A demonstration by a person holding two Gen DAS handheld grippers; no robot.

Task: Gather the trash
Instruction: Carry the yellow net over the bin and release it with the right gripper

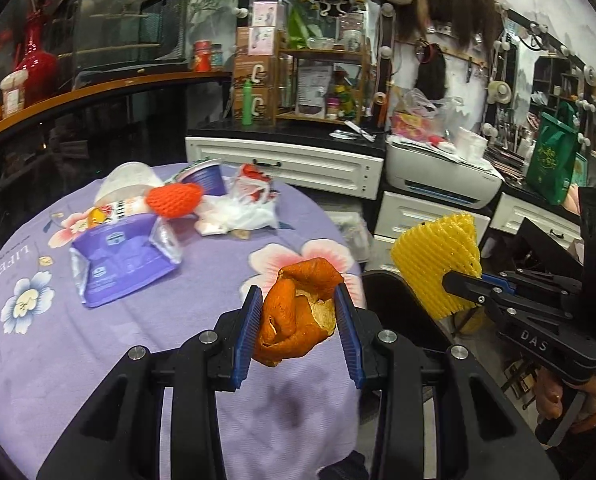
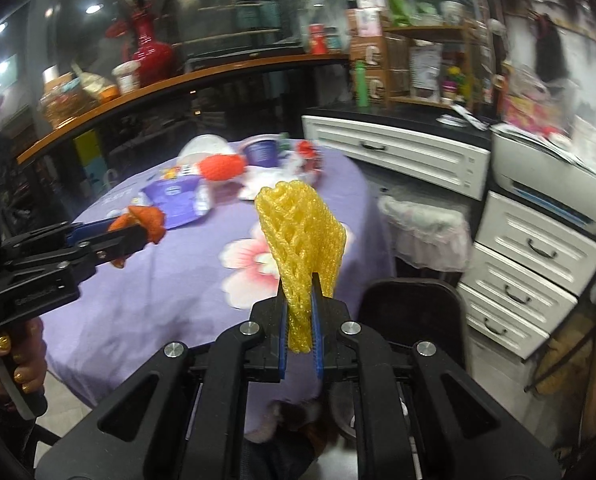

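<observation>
My left gripper point(image 1: 298, 300) is shut on a curled orange peel point(image 1: 298, 312), held above the near right part of the purple flowered tablecloth point(image 1: 110, 352). To its right, my right gripper point(image 2: 299, 292) is shut on a yellow foam fruit net point(image 2: 301, 232), which sticks up beyond the pads over the table's right edge. The same net point(image 1: 437, 264) shows in the left wrist view, pinched by the right gripper point(image 1: 463, 286). Across the table lie a purple snack pouch point(image 1: 122, 260), an orange foam net point(image 1: 174, 198), a clear plastic cup point(image 1: 126, 182) and a white plastic bag point(image 1: 242, 208).
A bin lined with a whitish bag point(image 2: 425, 224) stands on the floor right of the table. A black chair back point(image 2: 409, 304) is just below it. White drawer units point(image 2: 529, 264) and a printer point(image 2: 549, 184) line the right side. A hand point(image 2: 22, 364) grips the left tool.
</observation>
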